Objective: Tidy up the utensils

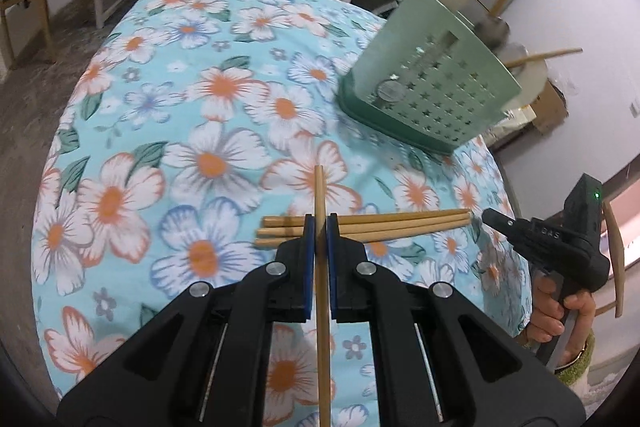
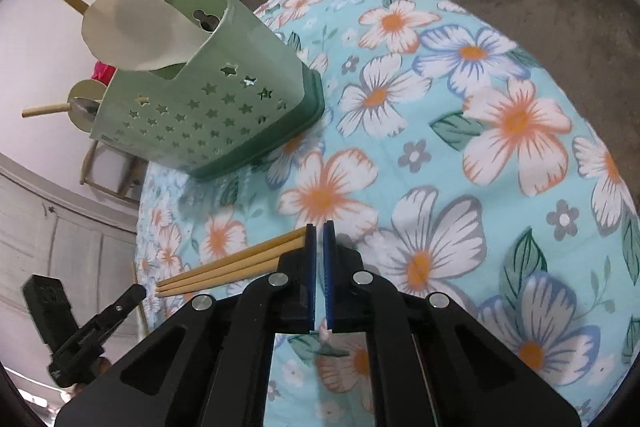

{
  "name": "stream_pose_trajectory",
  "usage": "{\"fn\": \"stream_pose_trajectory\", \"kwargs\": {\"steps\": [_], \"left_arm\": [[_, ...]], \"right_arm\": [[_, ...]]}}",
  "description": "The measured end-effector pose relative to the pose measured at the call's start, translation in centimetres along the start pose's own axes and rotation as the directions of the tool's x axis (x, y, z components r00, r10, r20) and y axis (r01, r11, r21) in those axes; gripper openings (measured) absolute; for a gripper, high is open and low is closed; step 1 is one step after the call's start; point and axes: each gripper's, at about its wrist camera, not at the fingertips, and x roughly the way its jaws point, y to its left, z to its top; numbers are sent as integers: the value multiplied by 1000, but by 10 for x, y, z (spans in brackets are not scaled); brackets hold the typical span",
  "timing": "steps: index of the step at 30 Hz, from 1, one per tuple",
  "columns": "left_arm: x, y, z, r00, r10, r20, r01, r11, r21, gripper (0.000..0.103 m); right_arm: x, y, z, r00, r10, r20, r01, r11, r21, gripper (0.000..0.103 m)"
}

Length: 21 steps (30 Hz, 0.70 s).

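Observation:
My left gripper [image 1: 320, 221] is shut on a single wooden chopstick [image 1: 321, 291] that runs lengthwise between its blue pads, tip pointing forward. Under it several more wooden chopsticks [image 1: 400, 225] lie in a bundle crosswise on the floral tablecloth; they also show in the right wrist view [image 2: 228, 265] left of my right gripper [image 2: 319, 227], which is shut and empty just above the cloth. A green star-holed utensil holder [image 1: 432, 79] stands at the far right of the table; it shows in the right wrist view [image 2: 208, 107] with a white spatula [image 2: 132, 27] and wooden handles in it.
The round table under the blue floral cloth [image 1: 208, 107] drops off at its edges. The right gripper's body and the hand holding it [image 1: 560, 251] sit at the table's right edge. Chairs, a bench and boxes stand on the floor beyond the table.

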Motion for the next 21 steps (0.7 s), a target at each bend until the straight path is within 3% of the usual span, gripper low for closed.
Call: {"fn": "stream_pose_trajectory", "kwargs": {"steps": [4, 7, 10, 13, 17, 19, 20, 21], "left_arm": [[-1, 5, 0, 1000, 7, 10, -6, 1000, -16, 5], [-3, 7, -1, 1000, 7, 14, -6, 1000, -27, 5], [-3, 9, -2, 1000, 6, 13, -6, 999, -32, 5], [-3, 10, -3, 1000, 5, 16, -4, 999, -33, 5], [-4, 12, -3, 1000, 3, 17, -2, 999, -51, 5], [-5, 13, -4, 1000, 0, 18, 1, 998, -55, 5], [-5, 13, -4, 1000, 0, 19, 1, 998, -56, 5], [-6, 14, -4, 1000, -1, 19, 2, 998, -58, 5]], "right_arm": [[7, 0, -7, 993, 84, -88, -80, 995, 56, 6], [25, 2, -16, 968, 186, -171, -165, 978, 131, 30], [38, 4, -19, 961, 215, -171, -184, 966, 181, 33], [46, 8, -18, 963, 230, -144, -196, 957, 214, 33], [53, 13, -17, 975, 190, -114, -164, 964, 209, 16], [54, 12, -17, 974, 196, -110, -170, 962, 216, 13], [55, 13, -18, 975, 193, -113, -167, 963, 210, 3], [55, 13, -19, 974, 193, -117, -166, 964, 207, 3]]}}
